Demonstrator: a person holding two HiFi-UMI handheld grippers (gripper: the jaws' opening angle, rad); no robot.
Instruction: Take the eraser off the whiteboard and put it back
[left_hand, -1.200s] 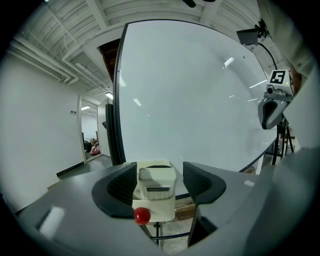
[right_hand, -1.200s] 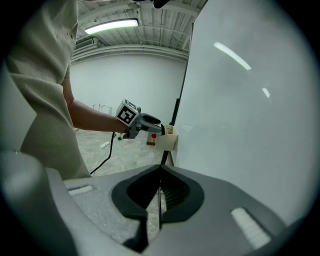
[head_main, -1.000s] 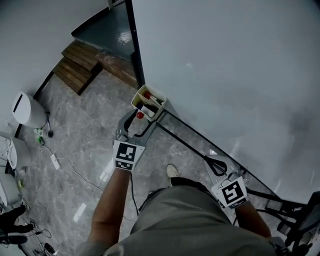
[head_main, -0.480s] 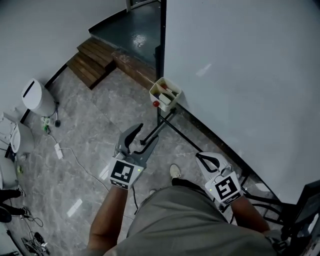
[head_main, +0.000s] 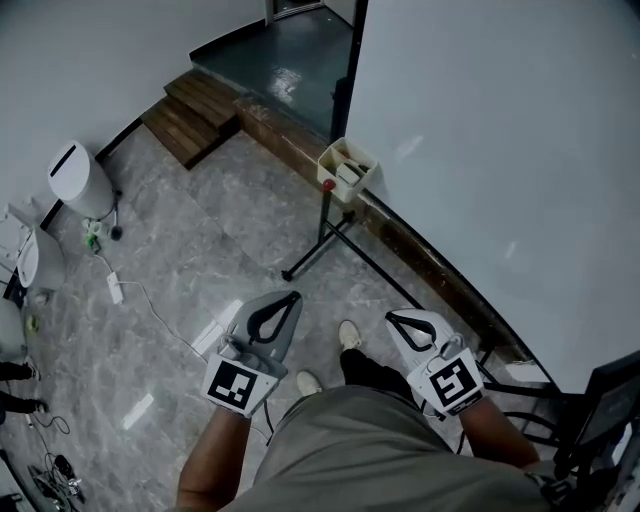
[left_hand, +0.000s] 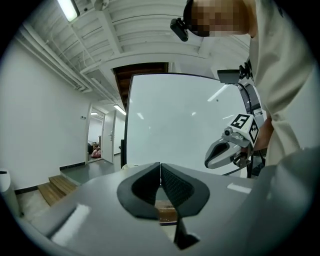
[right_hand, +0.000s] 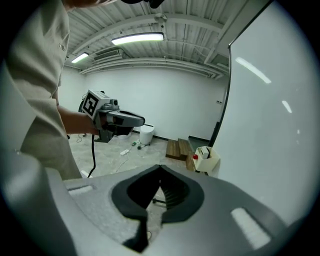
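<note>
Eraser most likely means the pale block lying in the cream holder box (head_main: 347, 168), though it is too small to tell for sure from the other things packed beside it. The box hangs at the lower corner of the whiteboard (head_main: 500, 140), where the board's dark side edge meets its bottom rail, and a red knob (head_main: 328, 186) shows just below the box's near side. The board's black stand legs (head_main: 322, 248) spread over the grey marble floor (head_main: 200, 250) under that corner.

Both grippers are well apart from the box, held low in front of the person. The left gripper (head_main: 291, 297) has just been closing; its dark pads now meet along one seam, with nothing between them. The right gripper (head_main: 392, 318) has its jaws pressed together too, and they are empty.

In the right gripper view the box (right_hand: 207, 159) stands against the board's bottom edge, and the left gripper (right_hand: 143, 120) shows across the room. The left gripper view shows the whiteboard (left_hand: 175, 120) straight ahead, with the right gripper (left_hand: 208, 162) at its right side.

Wooden steps (head_main: 200, 112) lie beyond the board's side edge.
</note>
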